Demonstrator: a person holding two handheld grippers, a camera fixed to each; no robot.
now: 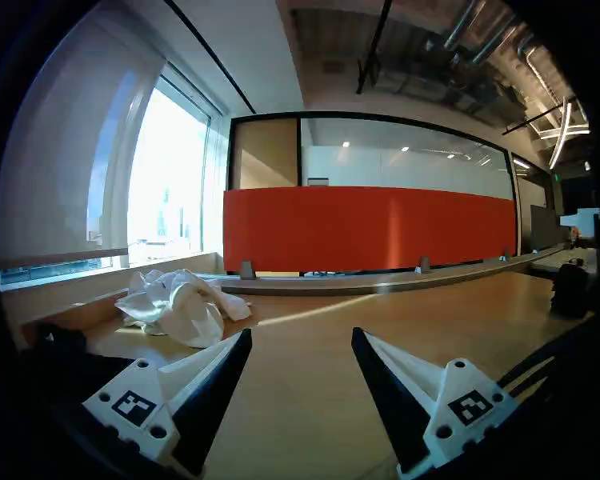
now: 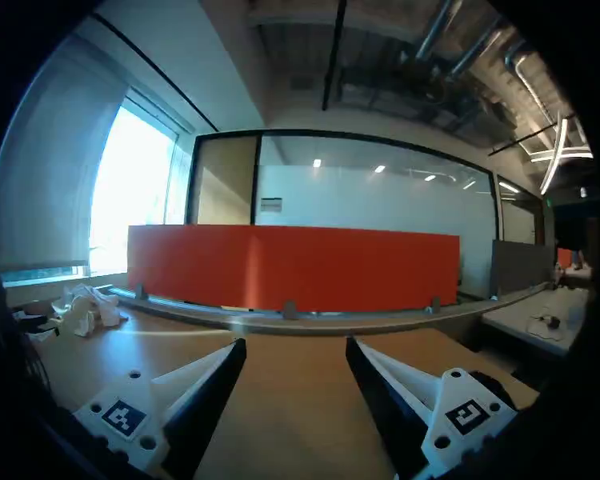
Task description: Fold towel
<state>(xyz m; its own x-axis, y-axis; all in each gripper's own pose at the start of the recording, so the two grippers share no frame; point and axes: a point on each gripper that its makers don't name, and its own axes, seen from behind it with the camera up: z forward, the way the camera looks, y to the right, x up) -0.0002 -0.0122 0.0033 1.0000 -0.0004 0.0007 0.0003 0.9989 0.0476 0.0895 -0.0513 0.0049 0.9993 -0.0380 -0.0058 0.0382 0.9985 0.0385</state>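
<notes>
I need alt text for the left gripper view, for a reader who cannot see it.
A crumpled white towel lies on a wooden table, ahead and left of the open left gripper. Behind stands an orange panel, beside a bright window.

One crumpled white cloth towel (image 1: 180, 308) is counted near the far left corner of the one wooden counter (image 1: 316, 384). One long orange divider panel (image 1: 372, 228) is counted along its far edge, and one small dark object (image 1: 570, 290) at its right edge. Two grippers are counted: the left hand-held gripper (image 1: 301, 331) and the right hand-held gripper (image 2: 296, 342).
</notes>
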